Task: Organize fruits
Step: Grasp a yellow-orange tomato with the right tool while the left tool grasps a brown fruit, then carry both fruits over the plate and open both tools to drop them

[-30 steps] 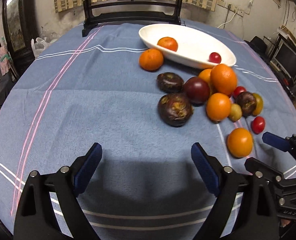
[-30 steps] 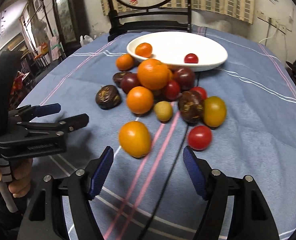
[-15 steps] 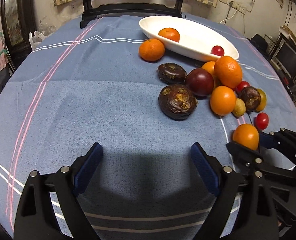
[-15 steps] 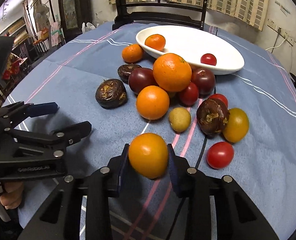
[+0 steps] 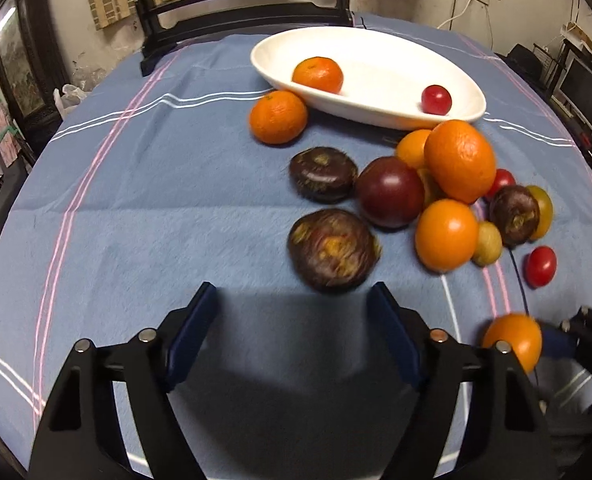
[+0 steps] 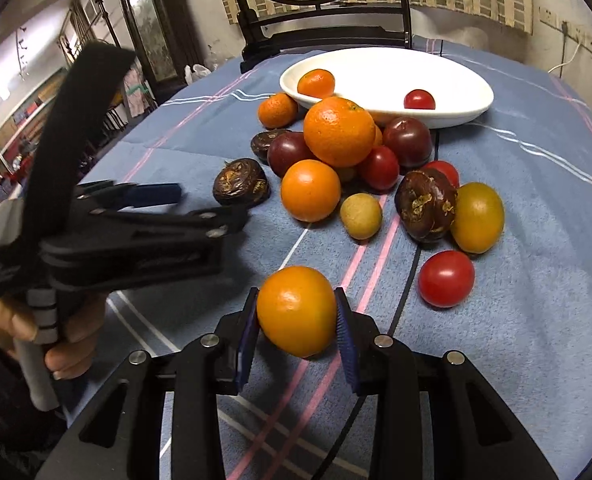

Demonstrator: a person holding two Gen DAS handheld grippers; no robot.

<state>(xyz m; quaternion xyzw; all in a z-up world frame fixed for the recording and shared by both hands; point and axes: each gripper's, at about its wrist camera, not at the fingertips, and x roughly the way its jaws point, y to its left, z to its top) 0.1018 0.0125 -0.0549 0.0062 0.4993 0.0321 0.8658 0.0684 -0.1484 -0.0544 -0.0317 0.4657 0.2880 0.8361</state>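
Orange and smooth-skinned, the round fruit (image 6: 296, 310) nearest the camera sits squeezed between the blue pads of the right tongs (image 6: 296, 322), low over the blue striped cloth on the bench (image 6: 516, 340), on the near side of the fruit pile. The pads touch it only at its widest curve, so the hold looks narrow; a quick swing toward the far side could, I think, let it roll out and drop among the others.

The left tongs (image 5: 292, 340) stand open with nothing between the pads, though their jaws have just been closing a little. They point at the dark purple-brown wrinkled fruit (image 5: 334, 250) lying just beyond their tips, at the near-left edge of the pile. That fruit is flattish and lumpy; if the pads close before straddling it, they may shove it into the dark red plum-like fruit (image 5: 390, 192) behind it and set the heap moving.

The white oval ceramic dish (image 6: 456, 80) waits at the far side, already holding a small orange mandarin (image 6: 316, 83) and a small red tomato (image 6: 419, 99). The large orange (image 6: 339, 132) rests on top of its neighbours directly on the line to the dish; a low carry could clip it and scatter the round fruit toward the cloth's edge. The two tools also work near each other, so crossing paths is a risk.
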